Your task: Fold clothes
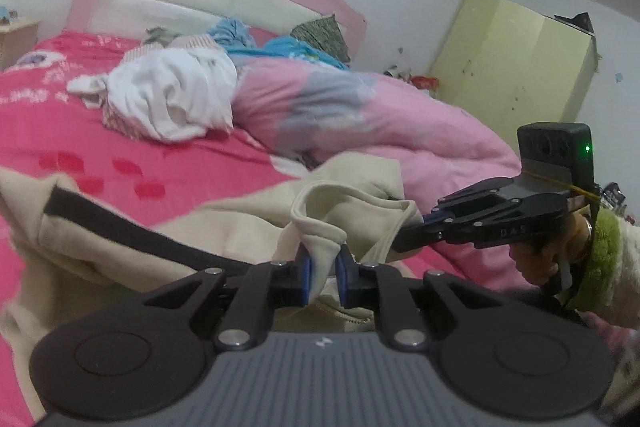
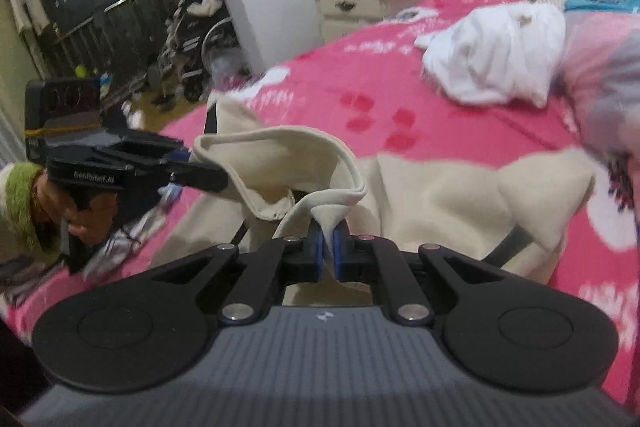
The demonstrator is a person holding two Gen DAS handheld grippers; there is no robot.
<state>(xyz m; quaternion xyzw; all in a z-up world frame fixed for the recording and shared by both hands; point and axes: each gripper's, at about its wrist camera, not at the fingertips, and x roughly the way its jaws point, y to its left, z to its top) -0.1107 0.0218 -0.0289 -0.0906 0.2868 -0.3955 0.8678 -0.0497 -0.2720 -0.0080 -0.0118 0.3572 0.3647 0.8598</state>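
While the cream garment (image 1: 248,223) lies spread on the pink bed (image 1: 60,131), both grippers pinch its lifted edge: the left gripper (image 1: 322,263) has its jaws clamped on a fold, the right gripper (image 2: 329,247) likewise. White clothes (image 1: 172,99) sit beyond, beside a pink quilt (image 1: 360,115).
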